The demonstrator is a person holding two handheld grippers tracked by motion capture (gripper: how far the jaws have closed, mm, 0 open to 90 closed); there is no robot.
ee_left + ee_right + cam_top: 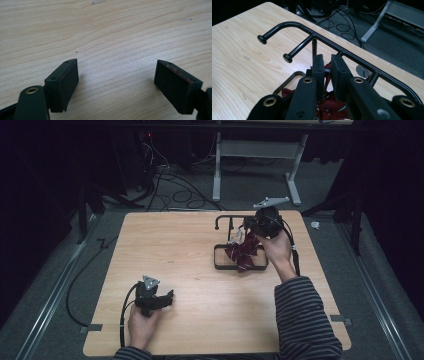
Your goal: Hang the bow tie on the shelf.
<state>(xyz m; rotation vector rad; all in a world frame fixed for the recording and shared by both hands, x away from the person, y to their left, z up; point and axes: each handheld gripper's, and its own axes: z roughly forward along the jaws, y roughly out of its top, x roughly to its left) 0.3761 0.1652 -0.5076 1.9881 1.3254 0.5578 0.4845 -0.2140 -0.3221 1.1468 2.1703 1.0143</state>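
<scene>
A black metal rack (223, 220) with a rectangular base stands on the right half of the wooden table (175, 245). A dark red striped cloth (245, 254) hangs from it down into the base. My right gripper (248, 227) is at the rack's top bar, right above the cloth. In the right gripper view its jaws (327, 58) stand a narrow gap apart beside the rack's bar (294, 24); the red cloth (328, 105) runs up into that gap. My left gripper (170, 297) rests near the table's front left, open (116, 67) over bare wood.
Two knob-ended pegs (287, 58) stick out from the rack toward the table's middle. Cables (175, 190) and a white desk frame (260, 155) lie on the floor beyond the far edge. A cable (122, 315) trails from the left gripper.
</scene>
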